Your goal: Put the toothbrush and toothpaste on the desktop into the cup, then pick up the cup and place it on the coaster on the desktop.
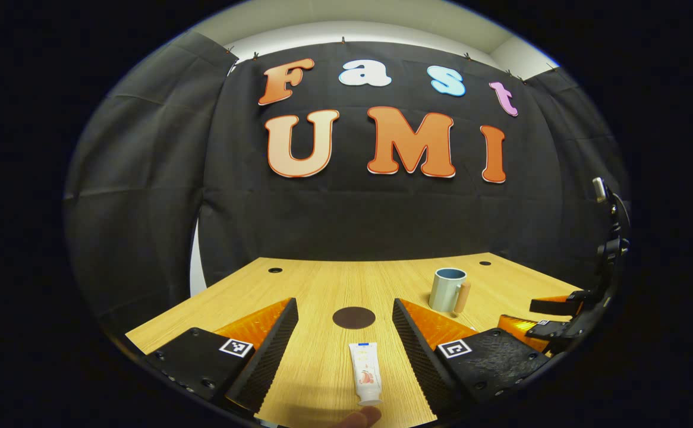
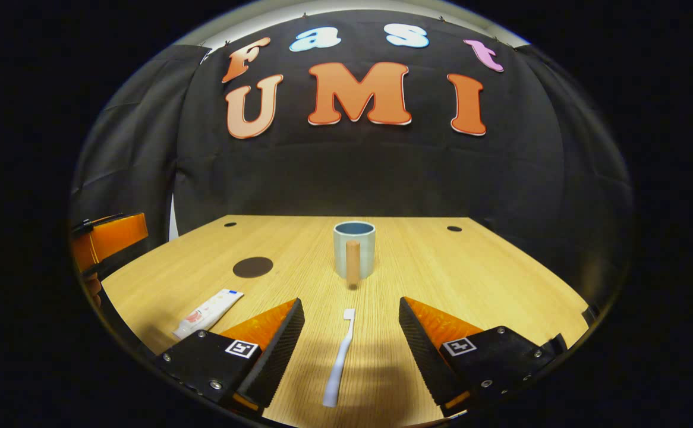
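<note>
We're hovering both grippers over the near edge of the counter (image 2: 471, 267), fingers apart on each, nothing between them pressed. Left gripper (image 1: 345, 333) is lining up w/ the toothpaste (image 1: 365, 373), which is lying flat close to the near edge, cap end toward us; right gripper (image 2: 351, 333) is straddling the toothbrush (image 2: 339, 359), also flat, bristle end pointing toward the cup (image 2: 354, 249). We're judging the toothpaste tube as light and soft, prob. squashy mid-body, so we're planning to pinch it across the flat faces nearer the stiffer cap end. Toothbrush looks light, stiff and thin, likely slippery and apt to pivot, so we're aiming for mid-handle. Cup looks rigid, heavier, maybe ceramic & breakable; we're thinking grip at the wooden-looking handle or rim, keeping it upright once loaded. It's standing upright toward the far-middle of the counter, handle facing us in the right gripper view. Coaster (image 2: 252, 267), dark and round, is sitting apart from the cup, toward the left edge. Count: 1 toothbrush, 1 toothpaste, 1 cup, 1 coaster, 2 grippers.
</note>
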### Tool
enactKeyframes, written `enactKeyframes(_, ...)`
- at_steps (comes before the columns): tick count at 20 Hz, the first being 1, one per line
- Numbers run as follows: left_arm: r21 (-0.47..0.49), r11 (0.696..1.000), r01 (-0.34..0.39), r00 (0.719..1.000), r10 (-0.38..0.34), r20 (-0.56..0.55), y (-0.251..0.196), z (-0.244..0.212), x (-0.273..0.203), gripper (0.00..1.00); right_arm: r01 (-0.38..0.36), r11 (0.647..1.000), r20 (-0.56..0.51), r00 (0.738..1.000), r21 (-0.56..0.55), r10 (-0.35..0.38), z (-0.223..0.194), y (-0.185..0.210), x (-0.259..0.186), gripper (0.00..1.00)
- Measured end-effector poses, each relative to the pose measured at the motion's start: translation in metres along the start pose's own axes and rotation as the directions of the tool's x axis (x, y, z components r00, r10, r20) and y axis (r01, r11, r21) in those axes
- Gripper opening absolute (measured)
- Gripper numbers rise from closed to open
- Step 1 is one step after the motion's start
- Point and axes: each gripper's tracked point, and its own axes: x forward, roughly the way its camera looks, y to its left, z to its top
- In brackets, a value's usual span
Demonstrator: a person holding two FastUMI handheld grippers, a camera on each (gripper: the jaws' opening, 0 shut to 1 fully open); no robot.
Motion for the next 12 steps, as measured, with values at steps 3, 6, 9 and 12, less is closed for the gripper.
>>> enactKeyframes(3, -0.007, 1.000, 0.000, 1.000, 0.000, -0.020, -0.002, -0.012, 0.002, 0.97, -0.001, 1.000, -0.065, 0.998, -0.014, 0.000, -0.022, 0.004, 0.011, 0.95)
enactKeyframes(6, -0.005, 1.000, 0.007, 0.998, -0.008, -0.058, -0.006, -0.032, 0.007, 0.97, 0.001, 1.000, -0.145, 0.989, 0.010, 0.000, -0.044, 0.006, 0.024, 0.91)
enactKeyframes(9, -0.006, 1.000, 0.002, 0.995, -0.002, -0.099, -0.002, -0.048, 0.016, 0.97, 0.000, 0.999, -0.208, 0.978, 0.036, 0.008, -0.061, 0.007, 0.030, 0.78)
enactKeyframes(12, -0.012, 1.000, -0.013, 0.989, 0.011, -0.145, 0.006, -0.066, 0.018, 0.97, -0.012, 0.999, -0.247, 0.969, 0.046, 0.023, -0.072, 0.012, 0.031, 0.60)
